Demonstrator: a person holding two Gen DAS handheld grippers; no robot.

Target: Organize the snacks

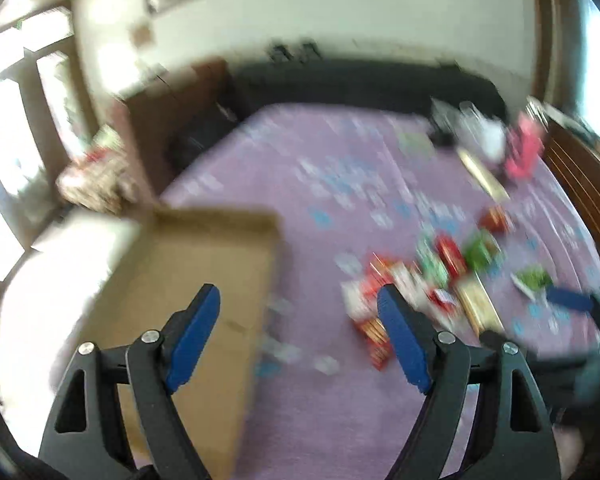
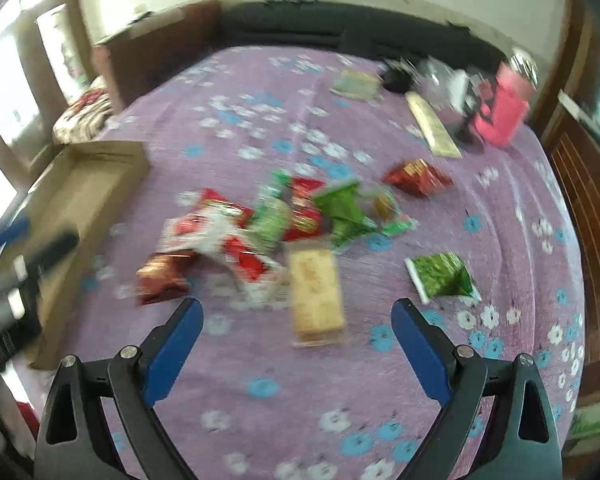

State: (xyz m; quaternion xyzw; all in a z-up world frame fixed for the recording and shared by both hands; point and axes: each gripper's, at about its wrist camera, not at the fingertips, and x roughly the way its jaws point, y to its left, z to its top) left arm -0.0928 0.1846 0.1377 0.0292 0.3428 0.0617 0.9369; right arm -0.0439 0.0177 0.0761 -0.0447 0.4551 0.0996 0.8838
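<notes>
Both tongs spread wide, nothing between them: left tongs (image 1: 300, 312) over the cardboard box's right edge, right tongs (image 2: 298, 322) above the bedspread (image 2: 260, 408). Snack pile (image 2: 268, 224) sits mid-bed, red, green and white crinkly packets overlapping (motion blur, labels unreadable). Clear-wrapped cracker pack (image 2: 317, 294) lies at 6 o'clock of the pile, long axis running 12-to-6. Green packet (image 2: 440, 276) lies alone at 4 o'clock, apart from the pile; red packet (image 2: 416, 178) at 1 o'clock. Cardboard box (image 2: 88, 200) is open-topped at 9 o'clock, on the bed's left edge. Bare bedspread lies between pile and box. Pink container (image 2: 500, 114) stands at the far right.
</notes>
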